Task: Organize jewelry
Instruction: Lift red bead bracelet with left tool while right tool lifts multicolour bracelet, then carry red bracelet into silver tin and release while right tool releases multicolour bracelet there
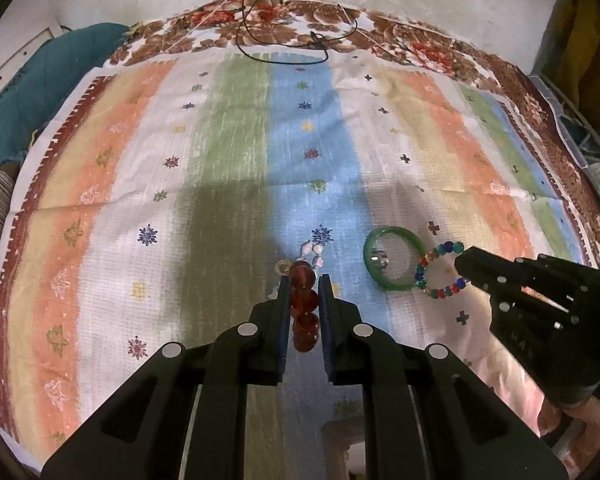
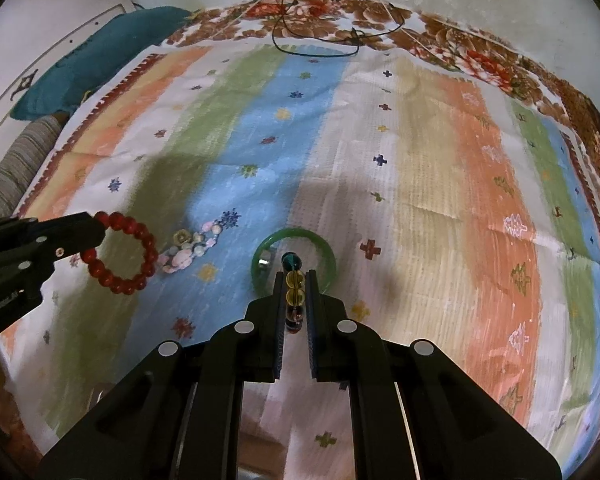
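Note:
My left gripper [image 1: 304, 280] is shut on a red bead bracelet [image 1: 303, 304]; in the right wrist view the left gripper [image 2: 100, 226] holds that red ring [image 2: 140, 240] above the cloth. My right gripper [image 2: 294, 276] is shut on a multicoloured bead bracelet [image 2: 294, 280]; the left wrist view shows the right gripper [image 1: 462, 268] holding this bracelet [image 1: 436, 272] by its right side. A green bangle [image 1: 392, 256] lies on the cloth just beyond it, with a small silver ring [image 1: 378, 258] inside; the bangle [image 2: 296, 236] and ring [image 2: 265, 258] also show in the right wrist view. A pale pink bead bracelet [image 2: 192, 246] lies between the grippers.
A striped, patterned cloth [image 1: 220, 160] covers the surface over a brown floral sheet [image 1: 380, 28]. A black cord [image 1: 284, 44] loops at the far edge. A teal cushion [image 1: 48, 92] lies at the far left.

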Demonstrator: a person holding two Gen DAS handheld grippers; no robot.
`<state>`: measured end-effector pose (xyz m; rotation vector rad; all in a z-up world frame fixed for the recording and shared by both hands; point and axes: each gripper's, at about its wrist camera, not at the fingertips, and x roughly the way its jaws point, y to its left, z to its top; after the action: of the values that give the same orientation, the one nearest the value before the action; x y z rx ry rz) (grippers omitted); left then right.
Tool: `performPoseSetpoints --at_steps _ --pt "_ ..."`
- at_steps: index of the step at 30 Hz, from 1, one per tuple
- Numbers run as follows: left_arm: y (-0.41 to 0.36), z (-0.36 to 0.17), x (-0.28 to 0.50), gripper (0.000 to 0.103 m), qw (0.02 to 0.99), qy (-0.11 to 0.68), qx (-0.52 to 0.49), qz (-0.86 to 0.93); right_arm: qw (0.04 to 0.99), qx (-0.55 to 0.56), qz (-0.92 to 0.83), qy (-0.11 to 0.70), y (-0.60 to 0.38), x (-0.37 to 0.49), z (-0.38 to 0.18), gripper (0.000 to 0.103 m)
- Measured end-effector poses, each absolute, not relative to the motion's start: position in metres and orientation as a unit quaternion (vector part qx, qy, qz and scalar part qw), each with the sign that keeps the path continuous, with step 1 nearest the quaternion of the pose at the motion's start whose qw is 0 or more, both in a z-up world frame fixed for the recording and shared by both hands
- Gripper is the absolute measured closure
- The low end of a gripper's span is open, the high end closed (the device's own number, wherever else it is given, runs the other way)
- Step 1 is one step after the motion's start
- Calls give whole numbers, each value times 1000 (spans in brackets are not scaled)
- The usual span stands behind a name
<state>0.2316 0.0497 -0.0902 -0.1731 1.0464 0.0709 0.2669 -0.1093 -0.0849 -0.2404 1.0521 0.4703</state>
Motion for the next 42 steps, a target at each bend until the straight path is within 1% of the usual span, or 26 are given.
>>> performPoseSetpoints --at_steps 17,32,42 --pt "21 -64 211 90 877 476 -68 20 846 -67 229 476 -136 244 -51 93" --pt "4 -36 182 90 890 450 -70 -6 863 -77 241 437 -142 207 -21 93" --pt "-3 -21 157 90 897 434 -77 -26 865 -67 254 427 -147 183 -10 93"
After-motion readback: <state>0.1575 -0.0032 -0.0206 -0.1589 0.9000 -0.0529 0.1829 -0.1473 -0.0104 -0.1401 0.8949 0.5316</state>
